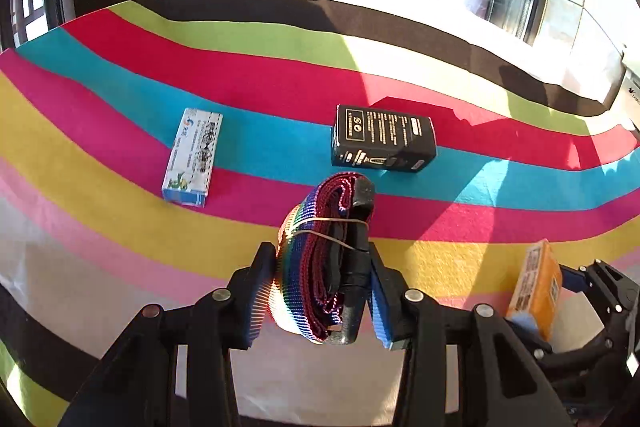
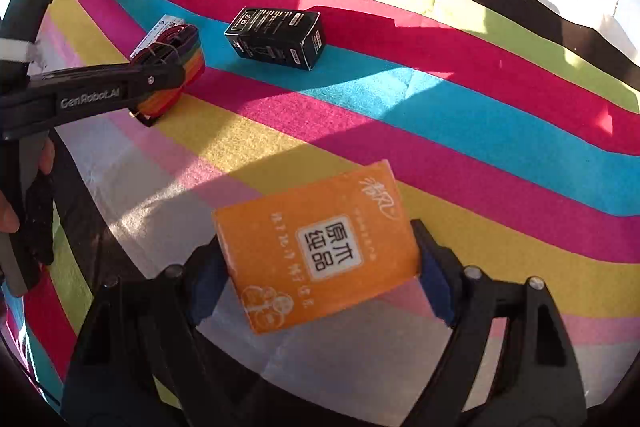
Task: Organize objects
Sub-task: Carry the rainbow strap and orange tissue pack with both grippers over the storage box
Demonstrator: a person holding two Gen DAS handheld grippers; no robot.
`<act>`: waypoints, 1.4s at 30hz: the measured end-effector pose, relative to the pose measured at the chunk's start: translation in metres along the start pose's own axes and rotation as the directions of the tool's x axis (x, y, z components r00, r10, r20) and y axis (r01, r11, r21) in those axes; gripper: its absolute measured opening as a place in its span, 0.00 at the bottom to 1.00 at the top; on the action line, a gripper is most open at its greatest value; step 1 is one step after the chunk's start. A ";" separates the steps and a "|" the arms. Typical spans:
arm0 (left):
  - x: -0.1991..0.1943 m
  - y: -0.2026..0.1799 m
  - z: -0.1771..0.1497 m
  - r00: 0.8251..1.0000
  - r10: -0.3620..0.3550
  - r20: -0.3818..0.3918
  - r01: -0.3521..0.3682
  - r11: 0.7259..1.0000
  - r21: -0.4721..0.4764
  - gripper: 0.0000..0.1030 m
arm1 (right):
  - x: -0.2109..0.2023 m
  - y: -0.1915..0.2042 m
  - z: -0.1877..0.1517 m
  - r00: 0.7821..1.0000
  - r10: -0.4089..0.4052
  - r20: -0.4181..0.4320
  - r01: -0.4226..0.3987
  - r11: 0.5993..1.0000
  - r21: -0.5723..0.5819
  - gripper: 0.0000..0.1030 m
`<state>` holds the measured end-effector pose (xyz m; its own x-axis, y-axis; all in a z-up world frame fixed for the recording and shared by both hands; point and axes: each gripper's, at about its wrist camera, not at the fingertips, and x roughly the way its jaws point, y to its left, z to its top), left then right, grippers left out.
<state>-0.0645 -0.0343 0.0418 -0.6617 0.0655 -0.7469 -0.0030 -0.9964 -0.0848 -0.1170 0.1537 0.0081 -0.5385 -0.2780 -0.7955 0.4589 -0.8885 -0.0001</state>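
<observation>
A folded rainbow strap bundle [image 1: 316,227] tied with a rubber band stands upright between the pads of my left gripper [image 1: 320,259], which is shut on it. In the right wrist view the same left gripper [image 2: 160,79] holds the strap bundle [image 2: 188,55] just above the cloth. An orange tissue pack [image 2: 320,251] sits tilted in my right gripper [image 2: 316,239], both blue pads pressing its sides. From the left wrist view that orange pack [image 1: 536,283] shows at the lower right.
A black box [image 1: 382,139] [image 2: 278,37] lies on the blue stripe of the striped tablecloth [image 2: 480,131]. A white-and-blue box [image 1: 192,159] lies to its left, mostly hidden behind the strap in the right wrist view. A person's hand [image 2: 8,211] grips the left tool. Windows stand beyond the table's far edge.
</observation>
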 end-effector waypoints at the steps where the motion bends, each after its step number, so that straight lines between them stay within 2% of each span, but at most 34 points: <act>1: -0.013 0.002 -0.014 1.000 -0.003 0.003 0.004 1.000 -0.014 0.43 | 0.000 0.000 0.000 1.000 0.000 0.000 0.000 1.000 0.000 0.82; 4: -0.042 0.009 -0.042 1.000 -0.002 0.012 0.003 0.998 -0.055 0.43 | 0.000 0.001 0.000 1.000 0.000 0.000 0.000 1.000 -0.001 0.82; 7: -0.066 0.012 -0.065 0.999 0.038 0.015 -0.037 0.997 -0.065 0.43 | 0.000 0.002 0.000 1.000 0.000 0.000 0.000 1.000 -0.001 0.82; 14: -0.091 0.010 -0.090 0.999 0.051 -0.021 -0.052 0.994 -0.093 0.43 | -0.003 0.004 -0.002 1.000 -0.017 0.000 0.017 1.000 -0.004 0.81; 16: -0.100 0.010 -0.098 0.997 0.065 -0.036 -0.068 0.994 -0.082 0.43 | -0.010 0.006 -0.009 0.999 -0.032 -0.022 0.033 0.999 0.024 0.81; 23: -0.131 0.013 -0.131 0.996 0.084 -0.043 -0.086 0.995 -0.052 0.43 | -0.056 0.038 -0.051 1.000 0.003 0.011 -0.003 0.999 0.032 0.81; 33: -0.155 0.018 -0.150 0.995 0.096 -0.011 -0.097 0.994 -0.045 0.40 | -0.093 0.064 -0.082 1.000 0.009 0.015 -0.008 1.000 -0.021 0.81; 42: -0.165 0.028 -0.153 0.998 0.062 0.014 -0.061 0.996 -0.070 0.36 | -0.104 0.087 -0.090 1.000 0.025 0.015 -0.024 0.998 -0.062 0.81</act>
<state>0.1594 -0.0643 0.0616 -0.6712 0.0031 -0.7413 0.0895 -0.9923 -0.0852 0.0420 0.1383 0.0363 -0.5377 -0.3054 -0.7859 0.5143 -0.8574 -0.0187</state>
